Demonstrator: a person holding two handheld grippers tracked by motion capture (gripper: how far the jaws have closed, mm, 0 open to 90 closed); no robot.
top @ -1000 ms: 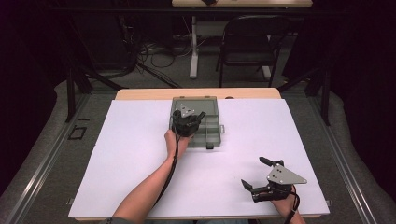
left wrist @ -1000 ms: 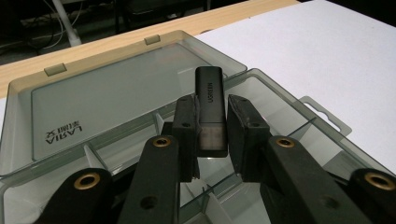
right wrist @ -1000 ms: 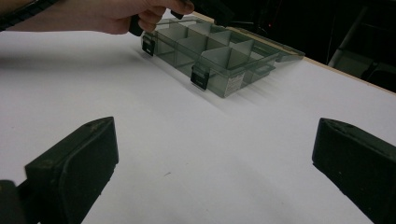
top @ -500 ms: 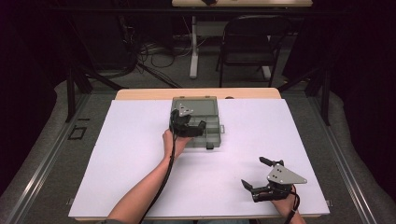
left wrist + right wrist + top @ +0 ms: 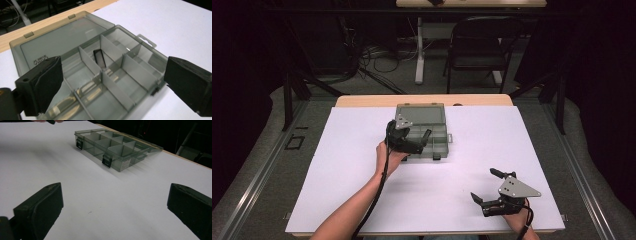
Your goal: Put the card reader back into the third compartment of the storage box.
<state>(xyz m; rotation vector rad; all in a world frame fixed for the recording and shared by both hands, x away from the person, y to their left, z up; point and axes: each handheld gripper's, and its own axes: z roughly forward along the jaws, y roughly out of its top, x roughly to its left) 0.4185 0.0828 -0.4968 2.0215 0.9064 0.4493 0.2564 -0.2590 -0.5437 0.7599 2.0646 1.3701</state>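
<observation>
The small dark piece (image 5: 99, 57) already lies in a middle compartment of the open box (image 5: 424, 135) at the tabletop's (image 5: 337, 175) far edge. The left tongs (image 5: 110, 87) have just been opening above it, empty. The right tongs (image 5: 488, 187) rest wide open, empty, near the front; closing the lid (image 5: 60, 40) seems left.

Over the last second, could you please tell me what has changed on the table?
The left claw has just been opening over the organiser box and has drawn back slightly toward the person; nothing sits between its jaws. A small dark piece lies in a middle compartment. The box, its open lid and the open right claw stayed put.
</observation>
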